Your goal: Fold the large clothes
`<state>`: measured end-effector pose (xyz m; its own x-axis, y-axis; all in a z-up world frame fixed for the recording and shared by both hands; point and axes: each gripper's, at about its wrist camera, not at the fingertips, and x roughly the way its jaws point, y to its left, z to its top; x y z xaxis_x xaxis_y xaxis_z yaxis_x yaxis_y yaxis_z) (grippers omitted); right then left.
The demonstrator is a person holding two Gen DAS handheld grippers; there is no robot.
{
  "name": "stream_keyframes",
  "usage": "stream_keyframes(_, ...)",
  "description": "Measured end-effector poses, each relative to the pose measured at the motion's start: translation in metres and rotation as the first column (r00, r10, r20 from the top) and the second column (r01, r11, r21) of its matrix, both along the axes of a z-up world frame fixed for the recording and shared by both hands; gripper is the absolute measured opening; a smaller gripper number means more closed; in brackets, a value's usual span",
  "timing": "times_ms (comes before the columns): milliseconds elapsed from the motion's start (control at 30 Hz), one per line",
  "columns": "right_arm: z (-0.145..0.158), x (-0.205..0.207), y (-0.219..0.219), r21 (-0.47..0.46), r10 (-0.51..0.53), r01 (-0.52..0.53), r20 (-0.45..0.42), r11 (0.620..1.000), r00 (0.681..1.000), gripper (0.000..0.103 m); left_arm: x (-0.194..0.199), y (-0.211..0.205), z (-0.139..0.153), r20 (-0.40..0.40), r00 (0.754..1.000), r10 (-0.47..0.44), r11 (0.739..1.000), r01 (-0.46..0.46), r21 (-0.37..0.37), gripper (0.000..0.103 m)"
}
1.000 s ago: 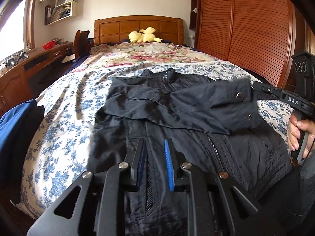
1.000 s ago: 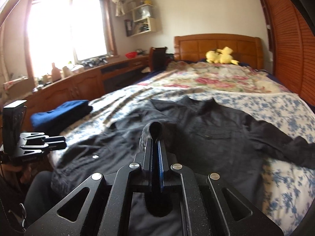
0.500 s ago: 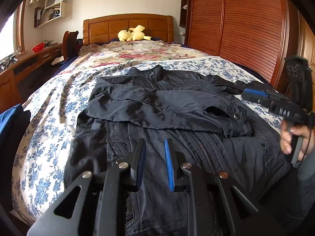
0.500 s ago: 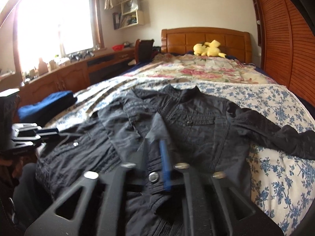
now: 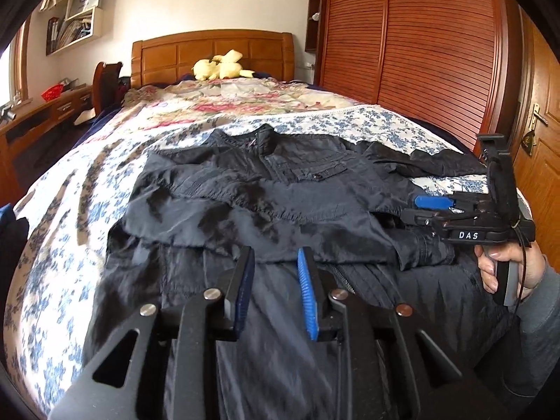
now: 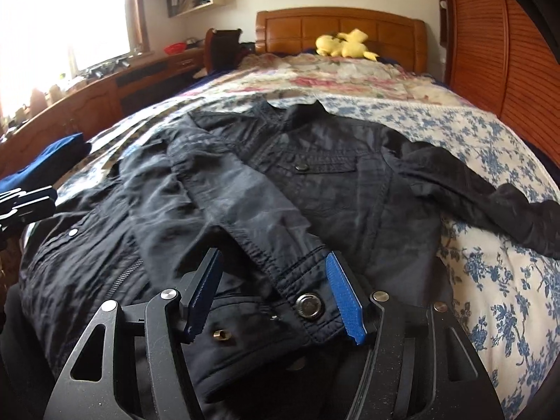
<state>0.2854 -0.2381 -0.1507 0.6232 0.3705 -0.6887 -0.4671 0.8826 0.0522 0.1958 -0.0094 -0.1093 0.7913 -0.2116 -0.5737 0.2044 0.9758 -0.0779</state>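
A large black jacket (image 5: 280, 189) lies front up on the bed, collar toward the headboard. One sleeve (image 6: 224, 210) is folded across its chest, with the snap-button cuff (image 6: 308, 306) lying between the fingers of my open right gripper (image 6: 274, 287). The other sleeve (image 6: 490, 196) stretches out to the right over the bedspread. My left gripper (image 5: 274, 259) is open and empty, low over the jacket's lower front. The right gripper also shows in the left wrist view (image 5: 420, 208), at the jacket's right side.
The bed has a blue floral bedspread (image 5: 52, 245) and a wooden headboard (image 5: 210, 52) with a yellow plush toy (image 5: 220, 66). A wooden wardrobe (image 5: 420, 52) stands on the right. A desk (image 6: 87, 105) under the window and a folded blue garment (image 6: 45, 161) are on the left.
My right gripper carried the sleeve cuff across the jacket's chest, then opened and let it go. The left gripper stayed open over the jacket's lower front.
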Motion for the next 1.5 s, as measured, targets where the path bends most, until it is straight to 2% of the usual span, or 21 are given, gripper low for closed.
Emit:
stream_keyframes(233, -0.014, 0.019, -0.01, -0.004, -0.041, 0.041, -0.075, 0.999, 0.996, 0.063, 0.023, -0.003, 0.011, 0.063, 0.998, -0.015, 1.0, 0.015, -0.005, 0.033)
stream_keyframes(267, -0.014, 0.02, -0.01, -0.014, -0.046, 0.045, -0.073, 0.999, 0.996, 0.061, 0.026, -0.003, 0.012, 0.074, 0.997, -0.014, 1.0, 0.015, -0.006, 0.034)
stream_keyframes(300, -0.014, 0.019, -0.01, -0.032, -0.065, 0.063, -0.059, 0.998, 0.996, 0.054, 0.031, -0.004, 0.014, 0.086, 0.996, -0.015, 1.0, 0.016, -0.012, 0.035)
stream_keyframes(333, -0.014, 0.019, -0.01, -0.047, -0.079, 0.077, -0.045, 0.996, 0.996, 0.041, 0.034, -0.004, 0.015, 0.092, 0.996, -0.016, 1.0, 0.018, -0.015, 0.036)
stream_keyframes(367, -0.013, 0.018, -0.01, -0.048, -0.08, 0.078, -0.039, 0.996, 0.996, 0.037, 0.038, -0.004, 0.015, 0.098, 0.995, -0.016, 1.0, 0.017, -0.017, 0.037)
stream_keyframes(467, -0.013, 0.017, -0.013, -0.042, -0.084, 0.082, -0.035, 0.996, 0.996, 0.036, 0.049, -0.004, 0.015, 0.11, 0.994, -0.02, 0.999, 0.023, -0.027, 0.039)
stream_keyframes(633, -0.013, 0.013, -0.013, -0.023, -0.061, 0.061, -0.019, 0.998, 0.998, 0.036, 0.066, -0.004, 0.002, 0.109, 0.994, -0.03, 0.998, 0.035, -0.043, 0.046)
stream_keyframes(800, -0.014, 0.008, -0.01, -0.045, -0.077, 0.077, 0.009, 0.996, 0.997, 0.036, 0.075, 0.0, -0.014, 0.09, 0.996, -0.028, 0.997, 0.035, -0.076, 0.05)
stream_keyframes(1100, -0.014, 0.007, -0.012, -0.03, -0.08, 0.08, 0.018, 0.996, 0.997, 0.036, 0.072, -0.013, -0.032, 0.104, 0.994, -0.021, 1.0, 0.021, -0.003, 0.051)
stream_keyframes(1300, -0.007, -0.001, -0.018, 0.002, -0.1, 0.1, 0.016, 0.995, 0.995, 0.037, 0.07, -0.014, -0.034, 0.117, 0.993, -0.017, 1.0, 0.015, 0.01, 0.051)
stream_keyframes(1367, -0.002, -0.007, -0.023, 0.003, -0.111, 0.111, 0.018, 0.994, 0.994, 0.049, 0.071, -0.015, -0.034, 0.113, 0.993, -0.016, 1.0, 0.014, 0.014, 0.051)
stream_keyframes(1500, 0.011, -0.02, -0.043, 0.0, -0.134, 0.134, 0.038, 0.991, 0.99, 0.062, 0.073, -0.017, -0.036, 0.105, 0.994, -0.016, 1.0, 0.014, 0.025, 0.051)
